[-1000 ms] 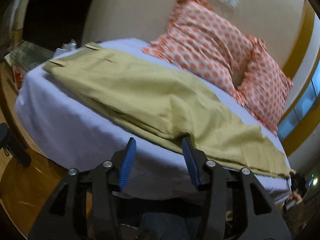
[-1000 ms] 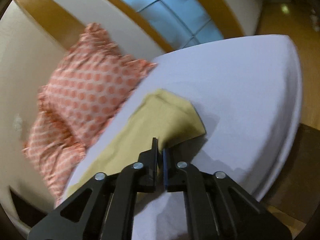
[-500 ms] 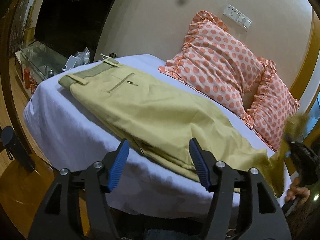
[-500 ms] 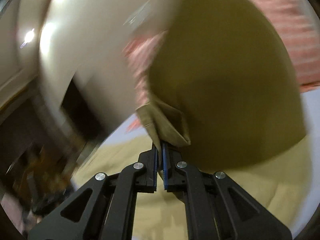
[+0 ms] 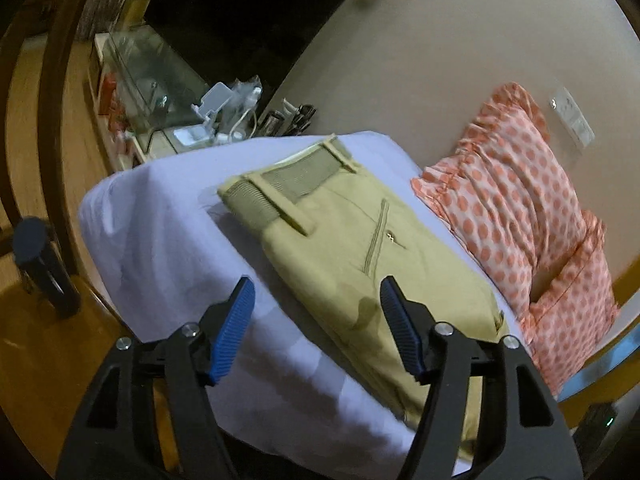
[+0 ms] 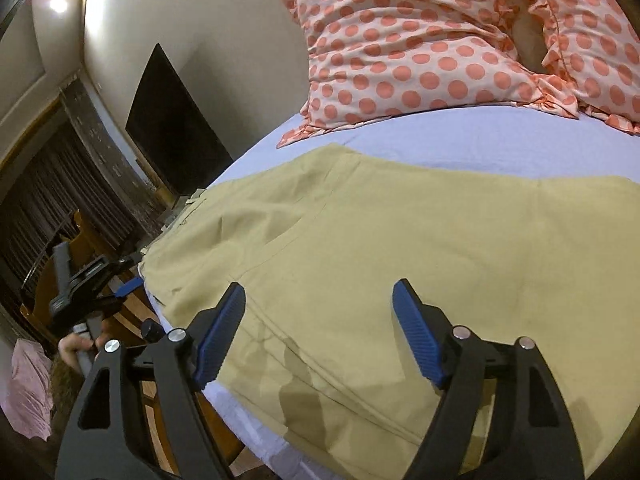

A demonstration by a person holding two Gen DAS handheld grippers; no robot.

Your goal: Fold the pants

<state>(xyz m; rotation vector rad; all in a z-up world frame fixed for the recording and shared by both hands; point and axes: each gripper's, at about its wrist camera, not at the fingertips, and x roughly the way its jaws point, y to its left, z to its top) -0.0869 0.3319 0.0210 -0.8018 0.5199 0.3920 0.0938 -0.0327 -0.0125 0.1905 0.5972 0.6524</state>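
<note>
Khaki pants (image 5: pixel 352 252) lie flat on a bed with a pale lilac sheet (image 5: pixel 160 240), waistband at the far end in the left wrist view. My left gripper (image 5: pixel 316 320) is open and empty, above the pants' near edge by the hip. In the right wrist view the pants (image 6: pixel 400 240) lie folded over, a smooth layer across the bed. My right gripper (image 6: pixel 320 328) is open and empty, just above the cloth near the bed's front edge. The left gripper also shows in the right wrist view (image 6: pixel 128 286), off the bed's left side.
Two orange polka-dot pillows (image 5: pixel 516 184) lean on the wall behind the pants; they also show in the right wrist view (image 6: pixel 420 40). A cluttered glass side table (image 5: pixel 168 100) stands past the bed's far end. A dark screen (image 6: pixel 172 128) hangs on the wall. Wooden floor (image 5: pixel 36 360) surrounds the bed.
My right gripper carried the pant leg over onto the rest of the pants and let go; it now stands open. My left gripper shifted toward the waistband end.
</note>
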